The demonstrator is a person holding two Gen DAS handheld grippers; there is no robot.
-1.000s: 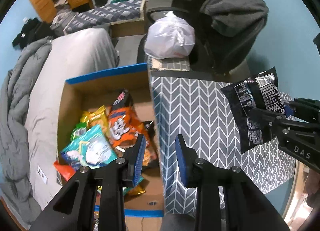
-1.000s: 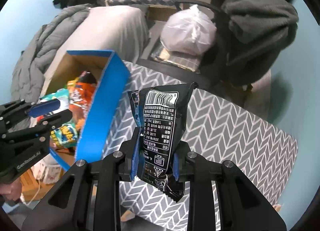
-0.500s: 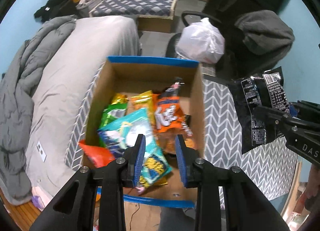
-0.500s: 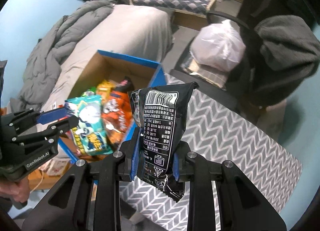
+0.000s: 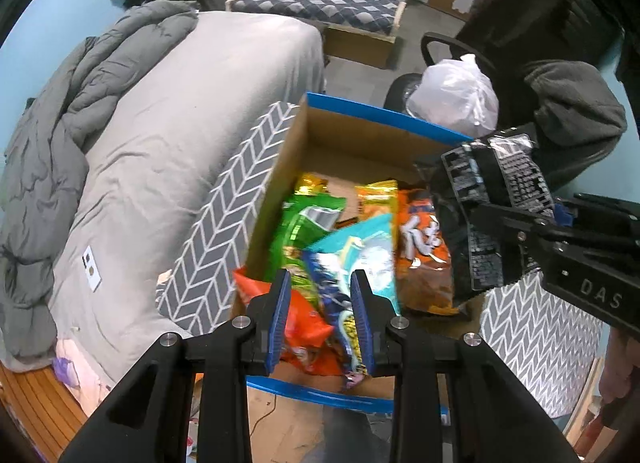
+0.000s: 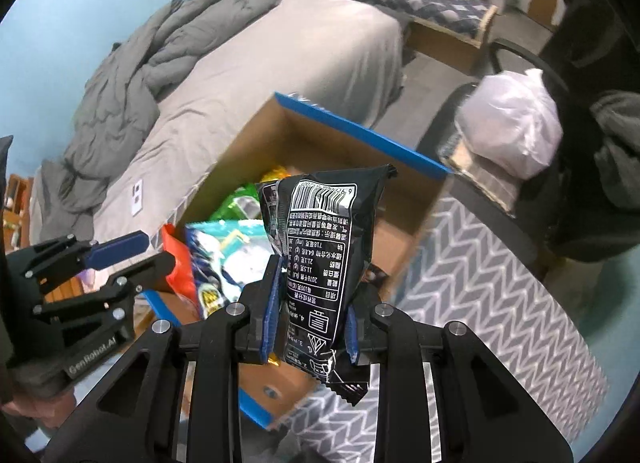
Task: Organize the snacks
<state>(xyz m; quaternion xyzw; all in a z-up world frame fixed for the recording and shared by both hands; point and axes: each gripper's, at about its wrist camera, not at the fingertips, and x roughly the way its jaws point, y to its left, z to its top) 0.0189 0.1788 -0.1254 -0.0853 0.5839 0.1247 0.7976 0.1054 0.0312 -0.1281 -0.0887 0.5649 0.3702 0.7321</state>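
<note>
Right gripper (image 6: 310, 313) pinching black snack bag (image 6: 324, 239) upright above cardboard box (image 6: 352, 131). Left gripper (image 5: 320, 315) spread, empty, over snack packets (image 5: 344, 239) inside box.

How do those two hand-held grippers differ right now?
The right hand-held gripper is shut on a black snack packet, held upright; the left hand-held gripper is open and holds nothing. The right one carries its packet by the cardboard box's right side; the left one points down at the snacks heaped inside. Both have black frames and blue finger pads.
</note>
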